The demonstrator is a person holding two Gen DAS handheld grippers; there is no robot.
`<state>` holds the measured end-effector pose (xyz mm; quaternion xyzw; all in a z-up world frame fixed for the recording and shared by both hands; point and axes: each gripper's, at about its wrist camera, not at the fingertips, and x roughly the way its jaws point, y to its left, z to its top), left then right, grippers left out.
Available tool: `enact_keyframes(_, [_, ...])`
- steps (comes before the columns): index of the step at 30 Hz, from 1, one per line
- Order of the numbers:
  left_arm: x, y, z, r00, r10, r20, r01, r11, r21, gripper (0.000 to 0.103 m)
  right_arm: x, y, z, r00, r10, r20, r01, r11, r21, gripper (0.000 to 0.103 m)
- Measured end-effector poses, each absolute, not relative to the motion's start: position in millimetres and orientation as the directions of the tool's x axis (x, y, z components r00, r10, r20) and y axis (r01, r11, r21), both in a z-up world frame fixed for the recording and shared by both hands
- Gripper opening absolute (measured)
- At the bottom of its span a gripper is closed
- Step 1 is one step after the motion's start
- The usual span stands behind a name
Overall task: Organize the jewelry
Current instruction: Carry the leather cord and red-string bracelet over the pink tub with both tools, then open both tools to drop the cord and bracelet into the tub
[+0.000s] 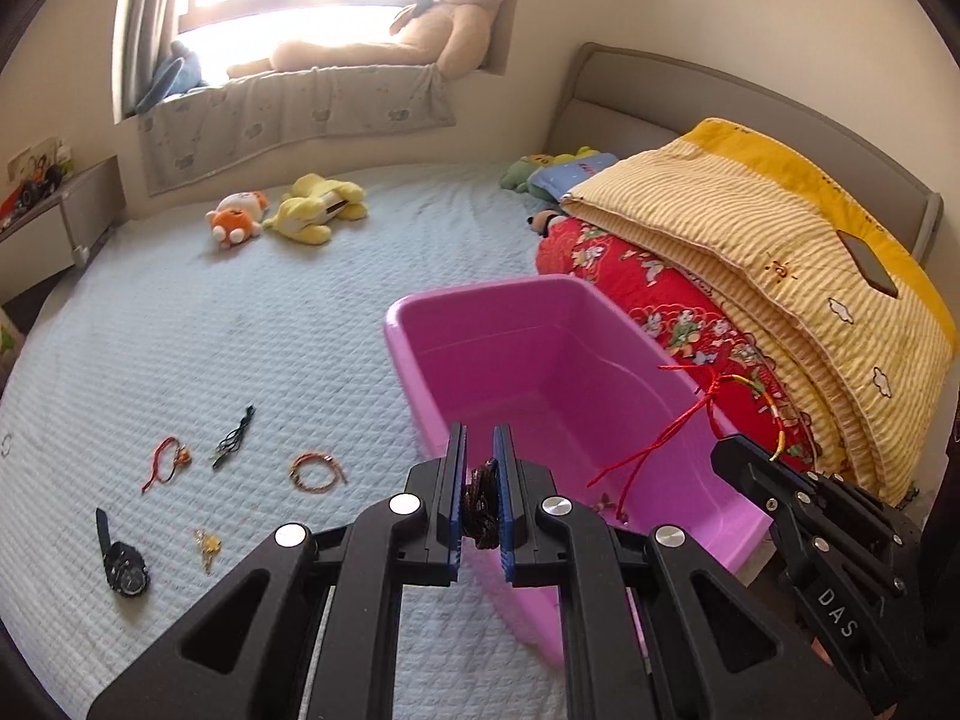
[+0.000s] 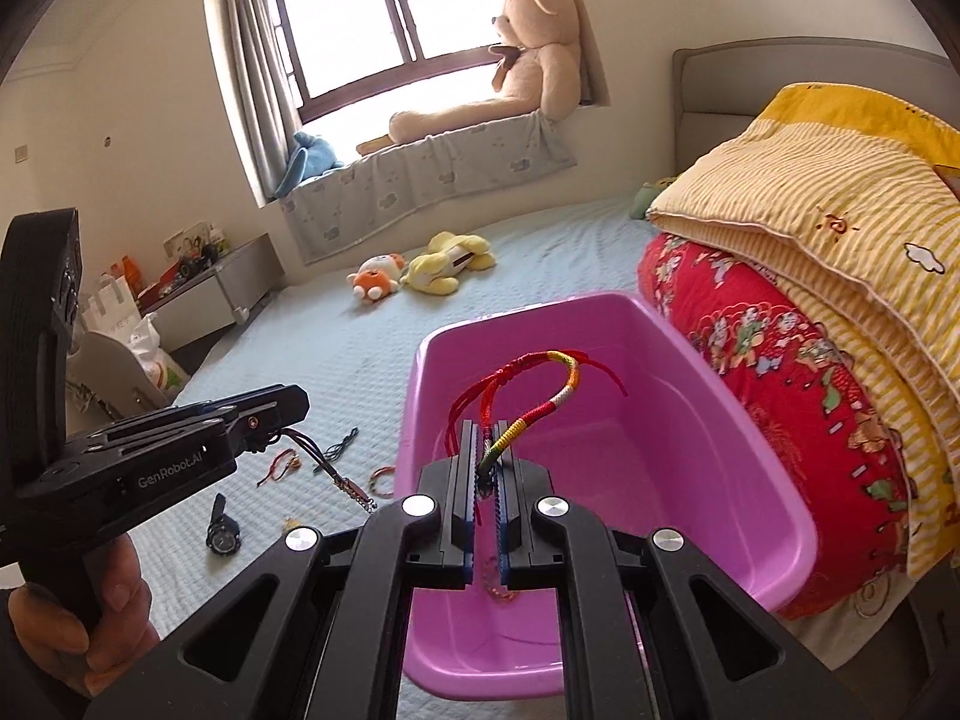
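Observation:
A pink plastic bin [image 1: 420, 354] [image 2: 750, 420] stands on the bed. My left gripper [image 1: 480, 450] is shut on a dark braided bracelet [image 1: 480, 504] at the bin's near left rim; its cords dangle in the right wrist view [image 2: 336, 474]. My right gripper [image 2: 487, 450] is shut on a red multicoloured string bracelet [image 2: 558, 384] and holds it above the bin; it also shows in the left wrist view [image 1: 714, 402]. On the bedspread to the left lie a red bracelet [image 1: 168, 459], a dark cord piece [image 1: 234, 438], an orange bracelet [image 1: 315, 471], a gold trinket [image 1: 207, 546] and a black watch [image 1: 123, 564].
Folded quilts, red [image 1: 648, 300] and yellow striped [image 1: 780, 252], are stacked right of the bin. Plush toys [image 1: 288, 216] lie farther back on the bed. A big teddy bear [image 2: 516, 60] sits on the window sill. A low cabinet [image 2: 204, 288] stands at the left.

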<state>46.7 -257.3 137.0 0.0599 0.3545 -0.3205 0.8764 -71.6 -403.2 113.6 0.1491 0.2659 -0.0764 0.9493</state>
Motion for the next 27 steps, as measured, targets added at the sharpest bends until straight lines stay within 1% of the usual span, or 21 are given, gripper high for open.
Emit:
enact_keyframes(4, [44, -293, 144, 0.523, -0.548, -0.653, 0.654, 0.749, -0.105, 0.009, -73, -430, 112, 0.836, -0.1, -0.54, 0.272, 0.929, 0.249, 0.005])
enact_keyframes(8, [47, -321, 137, 0.506, -0.542, -0.671, 0.674, 0.734, -0.085, 0.009, -69, -450, 98, 0.806, -0.115, -0.58, 0.311, 0.917, 0.251, 0.005])
enact_keyframes(12, [57, -339, 116, 0.478, -0.508, -0.716, 0.677, 0.733, -0.069, 0.01, -58, -462, 76, 0.767, -0.097, -0.634, 0.334, 0.904, 0.266, 0.005])
enact_keyframes(16, [75, -352, 84, 0.413, -0.445, -0.794, 0.665, 0.743, -0.071, 0.01, -46, -468, 52, 0.709, -0.05, -0.704, 0.347, 0.893, 0.287, 0.005])
enact_keyframes(18, [83, -354, 68, 0.368, -0.412, -0.834, 0.653, 0.753, -0.084, 0.01, -42, -467, 44, 0.685, -0.046, -0.727, 0.355, 0.892, 0.278, 0.011])
enact_keyframes(19, [87, -354, 61, 0.351, -0.398, -0.848, 0.645, 0.759, -0.09, 0.01, -42, -467, 42, 0.681, -0.049, -0.73, 0.358, 0.893, 0.273, 0.018])
enact_keyframes(20, [89, -354, 55, 0.339, -0.384, -0.859, 0.64, 0.763, -0.089, 0.011, -42, -466, 41, 0.679, -0.053, -0.733, 0.359, 0.894, 0.268, 0.027])
enact_keyframes(21, [89, -354, 50, 0.335, -0.369, -0.867, 0.637, 0.767, -0.081, 0.014, -42, -466, 40, 0.675, -0.056, -0.735, 0.362, 0.894, 0.264, 0.034])
enact_keyframes(22, [90, -354, 47, 0.333, -0.355, -0.873, 0.633, 0.771, -0.072, 0.03, -42, -466, 40, 0.673, -0.057, -0.738, 0.365, 0.893, 0.264, 0.047])
enact_keyframes(23, [90, -353, 46, 0.334, -0.341, -0.879, 0.627, 0.777, -0.064, 0.055, -43, -467, 41, 0.676, -0.058, -0.735, 0.365, 0.892, 0.265, 0.051])
enact_keyframes(24, [91, -352, 46, 0.342, -0.332, -0.879, 0.615, 0.786, -0.058, 0.072, -45, -466, 42, 0.68, -0.066, -0.73, 0.369, 0.892, 0.263, 0.052])
enact_keyframes(25, [91, -348, 49, 0.362, -0.343, -0.867, 0.602, 0.796, -0.063, 0.093, -47, -467, 43, 0.681, -0.079, -0.728, 0.376, 0.891, 0.254, 0.053])
enact_keyframes(27, [91, -341, 58, 0.396, -0.371, -0.84, 0.589, 0.804, -0.077, 0.093, -50, -467, 46, 0.681, -0.099, -0.725, 0.388, 0.889, 0.243, 0.056])
